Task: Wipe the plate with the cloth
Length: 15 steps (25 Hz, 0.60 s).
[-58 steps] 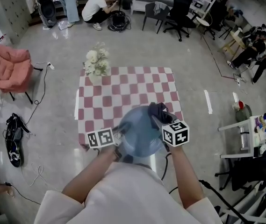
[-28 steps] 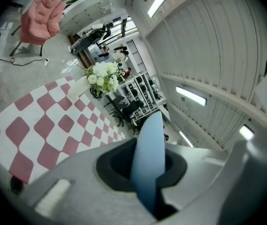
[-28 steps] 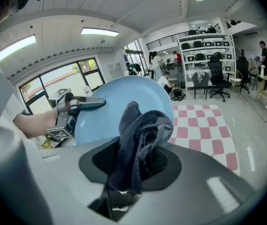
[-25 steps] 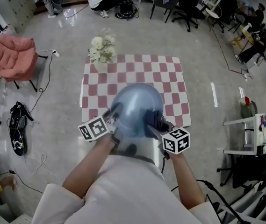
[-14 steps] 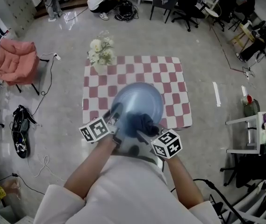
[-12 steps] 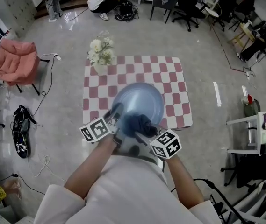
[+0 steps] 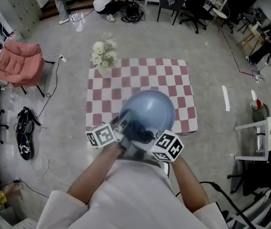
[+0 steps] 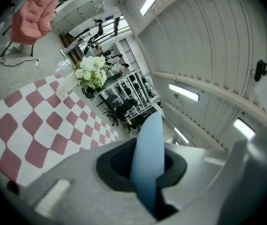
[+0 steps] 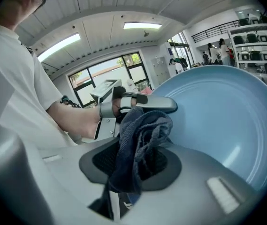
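Right now my left gripper (image 7: 120, 129) is clamped on the near rim of the blue plate (image 7: 153, 109). In the left gripper view the rim runs edge-on between the jaws, so the hold looks deep enough. The plate is up off the checked table (image 7: 140, 75), with its hollow face turned toward my right side. The vase of white flowers (image 7: 103, 55) stands at the table's far left corner, well apart from all this. My right gripper (image 7: 147, 137) is pinched tight on a bunched dark cloth (image 9: 138, 142), which spills past the jaws in a loose wad. From above, the wad lies at the lower part of the plate, close to where my left jaws bite. I cannot tell whether it is pressing on the plate or only brushing it.

I take this to be the middle of the wiping itself. To do it well, I should hold the left side steady and let only the right one travel. The cloth should sweep in arcs from the near rim across the centre to the far edge, which the wad is nowhere near at present. Only cloth should meet the glaze, not the hard jaw tips, so I would lead with the loose wad. Light pressure seems best, since pushing hard on a plate pinched at one rim could lever it out of the grip. The patch beside my left jaws is the awkward part.
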Each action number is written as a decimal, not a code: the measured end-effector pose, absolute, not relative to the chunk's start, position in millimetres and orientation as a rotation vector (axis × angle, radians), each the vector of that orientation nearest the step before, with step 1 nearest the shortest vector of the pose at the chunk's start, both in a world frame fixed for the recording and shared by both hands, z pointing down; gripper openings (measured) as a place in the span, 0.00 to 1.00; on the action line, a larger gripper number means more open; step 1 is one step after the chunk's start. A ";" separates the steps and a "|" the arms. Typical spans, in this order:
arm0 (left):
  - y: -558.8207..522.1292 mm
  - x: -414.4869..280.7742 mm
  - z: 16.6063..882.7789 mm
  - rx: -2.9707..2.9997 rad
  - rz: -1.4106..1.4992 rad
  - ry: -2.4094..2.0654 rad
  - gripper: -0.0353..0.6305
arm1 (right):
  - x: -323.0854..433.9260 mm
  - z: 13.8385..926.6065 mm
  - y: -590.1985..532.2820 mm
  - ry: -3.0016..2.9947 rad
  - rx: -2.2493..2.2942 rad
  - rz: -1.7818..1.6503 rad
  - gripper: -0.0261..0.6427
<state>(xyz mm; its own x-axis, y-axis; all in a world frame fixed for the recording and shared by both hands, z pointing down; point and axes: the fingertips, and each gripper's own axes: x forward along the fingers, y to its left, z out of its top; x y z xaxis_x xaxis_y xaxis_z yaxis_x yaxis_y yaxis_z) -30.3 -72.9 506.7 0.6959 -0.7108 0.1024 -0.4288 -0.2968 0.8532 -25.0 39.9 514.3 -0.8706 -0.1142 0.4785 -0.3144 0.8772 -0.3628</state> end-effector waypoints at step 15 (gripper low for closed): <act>-74.1 -22.9 524.3 1.884 -0.413 -1.030 0.11 | 47.2 552.7 -9.2 -2.523 0.598 0.751 0.22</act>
